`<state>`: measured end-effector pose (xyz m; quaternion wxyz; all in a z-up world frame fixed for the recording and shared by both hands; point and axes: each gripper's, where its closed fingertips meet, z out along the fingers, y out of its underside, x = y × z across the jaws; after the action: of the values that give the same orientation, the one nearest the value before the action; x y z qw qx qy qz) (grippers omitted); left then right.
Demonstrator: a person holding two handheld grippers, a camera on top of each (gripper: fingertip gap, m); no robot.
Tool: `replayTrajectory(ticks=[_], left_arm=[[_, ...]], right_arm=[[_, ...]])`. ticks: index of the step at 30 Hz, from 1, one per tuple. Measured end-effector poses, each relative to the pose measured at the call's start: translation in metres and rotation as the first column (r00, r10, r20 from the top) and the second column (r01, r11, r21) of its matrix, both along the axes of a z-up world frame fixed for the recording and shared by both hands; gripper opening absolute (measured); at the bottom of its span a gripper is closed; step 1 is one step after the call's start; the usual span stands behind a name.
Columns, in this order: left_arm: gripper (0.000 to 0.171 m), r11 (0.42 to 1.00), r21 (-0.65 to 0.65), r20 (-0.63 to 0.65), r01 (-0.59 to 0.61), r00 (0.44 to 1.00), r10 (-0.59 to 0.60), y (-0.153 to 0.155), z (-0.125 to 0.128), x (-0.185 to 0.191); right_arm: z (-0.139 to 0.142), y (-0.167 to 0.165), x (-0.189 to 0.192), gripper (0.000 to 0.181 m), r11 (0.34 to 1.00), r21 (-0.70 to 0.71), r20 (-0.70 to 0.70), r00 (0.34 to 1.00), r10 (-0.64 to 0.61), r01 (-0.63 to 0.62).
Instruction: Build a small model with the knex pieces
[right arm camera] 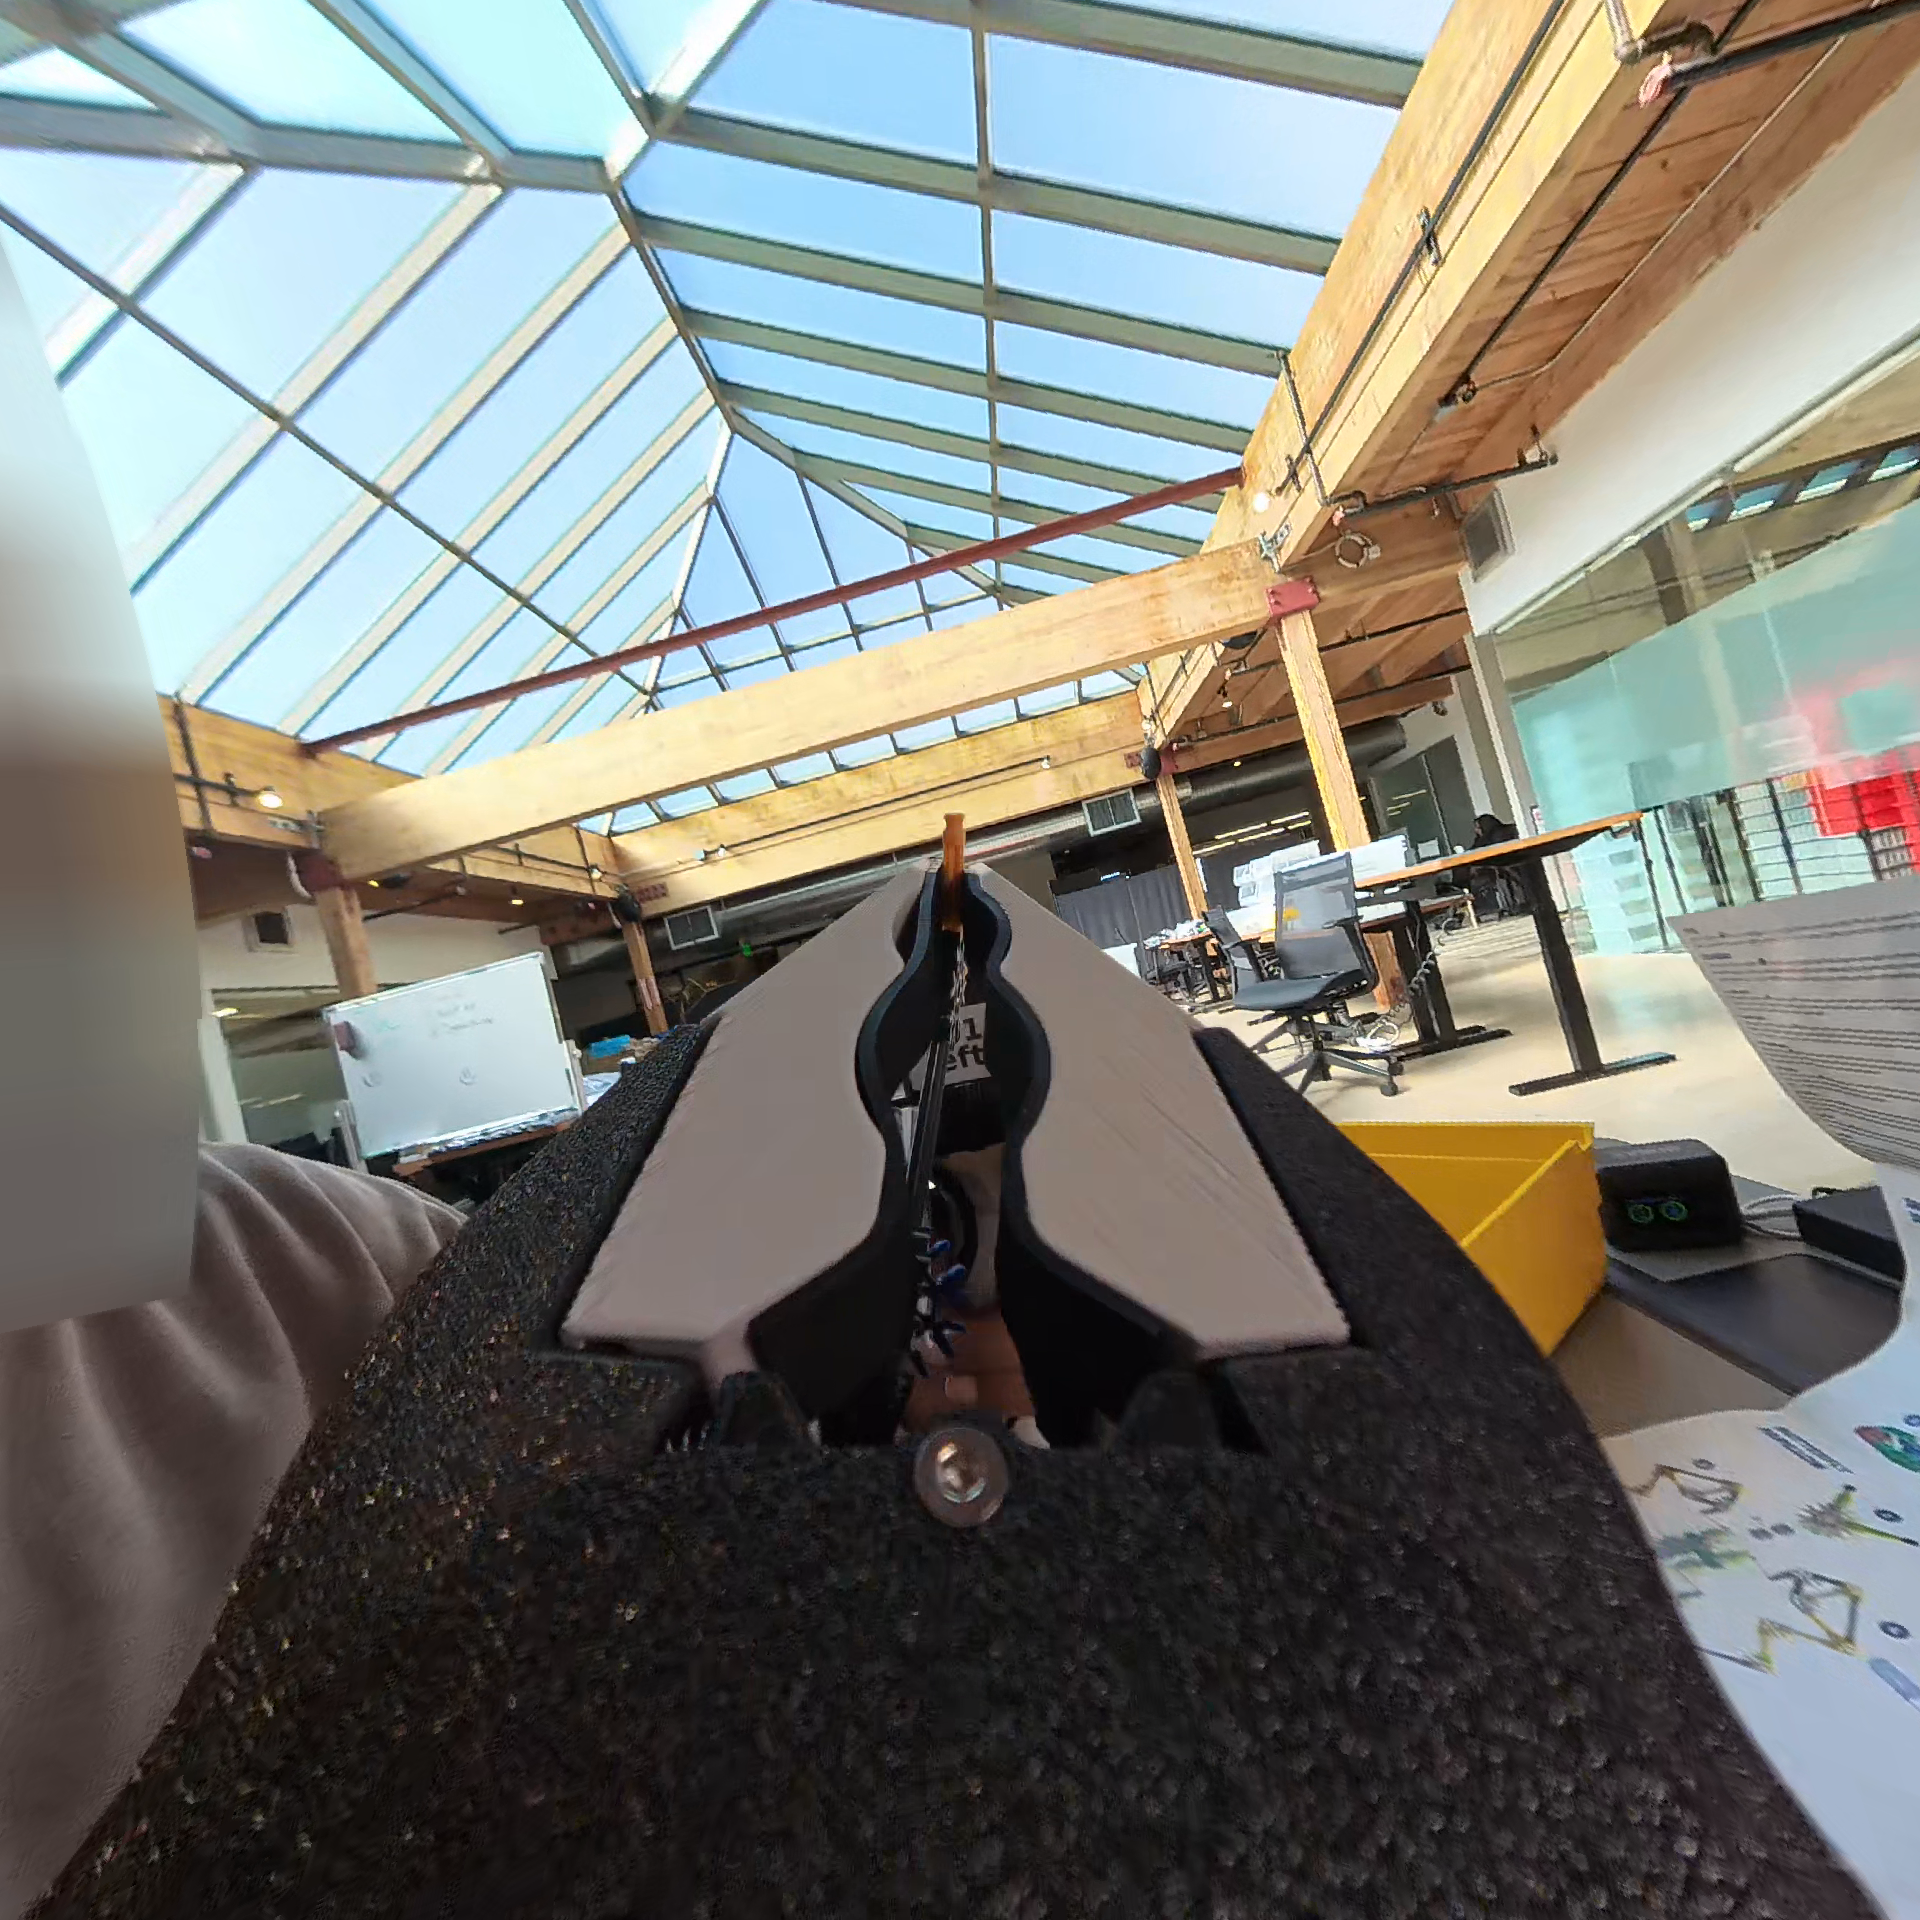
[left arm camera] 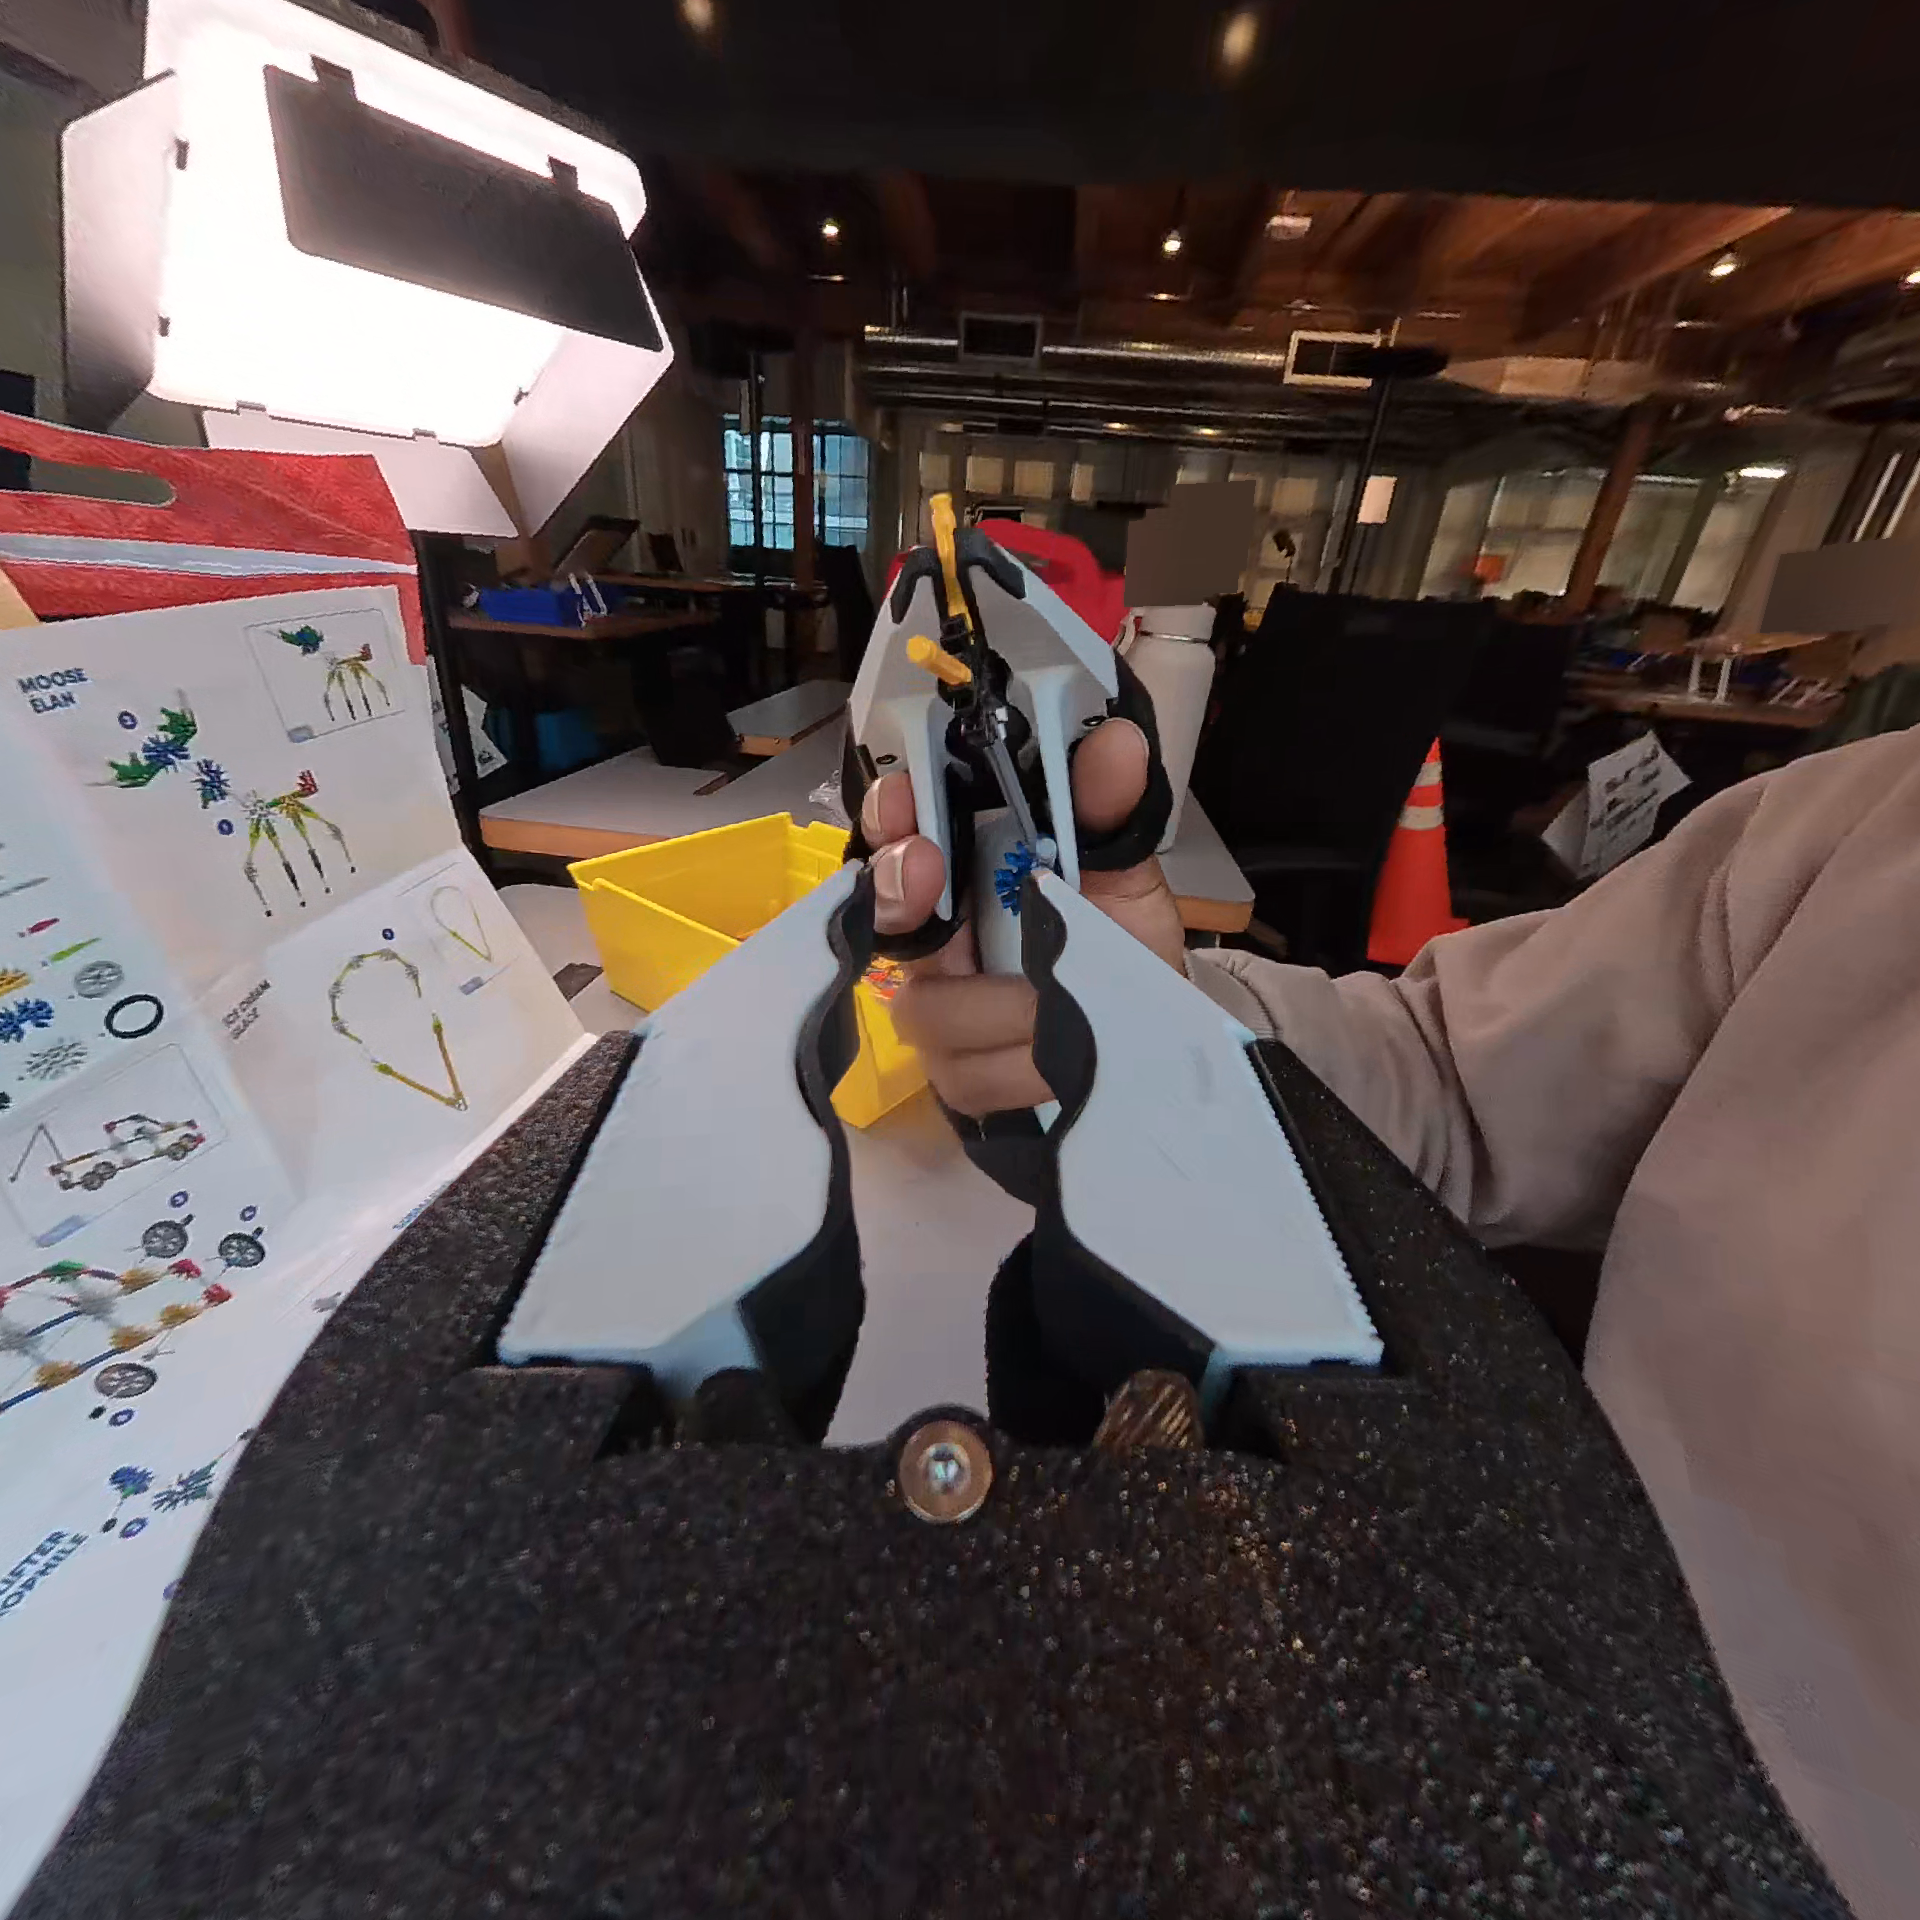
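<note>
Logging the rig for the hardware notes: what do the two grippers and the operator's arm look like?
Both the left gripper and the right gripper have pale grey wedge fingers lined with wavy black pads, on a speckled black body with a central screw. The person wears a beige sleeve and black fingerless gloves.

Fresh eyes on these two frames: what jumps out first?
Centre of the left wrist view, the right hand-held gripper stands upright, shut on a yellow rod of a small toy assembly. The left hand-held gripper is open just below it. A yellow bin sits behind on the table.
</note>
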<state>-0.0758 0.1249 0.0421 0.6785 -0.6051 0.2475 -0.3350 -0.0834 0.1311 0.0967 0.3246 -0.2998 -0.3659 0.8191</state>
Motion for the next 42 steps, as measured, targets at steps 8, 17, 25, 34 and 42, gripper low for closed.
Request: replayTrajectory(ticks=[8, 17, 25, 34, 42], left_arm=[[0.023, 0.986, 0.026, 0.107, 0.164, 0.980, -0.166, -0.021, 0.015, -0.001], [0.032, 0.956, 0.032, 0.301, 0.291, 0.909, -0.287, -0.032, 0.032, -0.013], [0.031, 0.984, -0.053, 0.224, 0.170, 0.962, -0.155, -0.014, 0.017, -0.018], [0.029, 0.927, -0.169, 0.251, 0.335, 0.924, -0.288, -0.023, 0.006, 0.002], [0.007, 0.933, -0.108, 0.272, 0.344, 0.913, -0.305, -0.025, 0.012, 0.002]], right_arm=[[-0.006, 0.001, -0.002, 0.000, 0.999, -0.031, 0.000, 0.999, 0.043, -0.043], [-0.012, -0.001, -0.005, 0.000, 1.000, 0.027, -0.001, 1.000, 0.006, -0.006], [-0.022, -0.018, -0.011, 0.000, 0.980, 0.195, 0.012, 0.999, -0.052, 0.049], [-0.020, -0.037, 0.000, 0.001, 0.969, 0.246, -0.056, 0.998, 0.034, -0.019], [-0.027, -0.033, -0.001, 0.000, 0.958, 0.280, -0.003, 0.998, 0.058, -0.054]])
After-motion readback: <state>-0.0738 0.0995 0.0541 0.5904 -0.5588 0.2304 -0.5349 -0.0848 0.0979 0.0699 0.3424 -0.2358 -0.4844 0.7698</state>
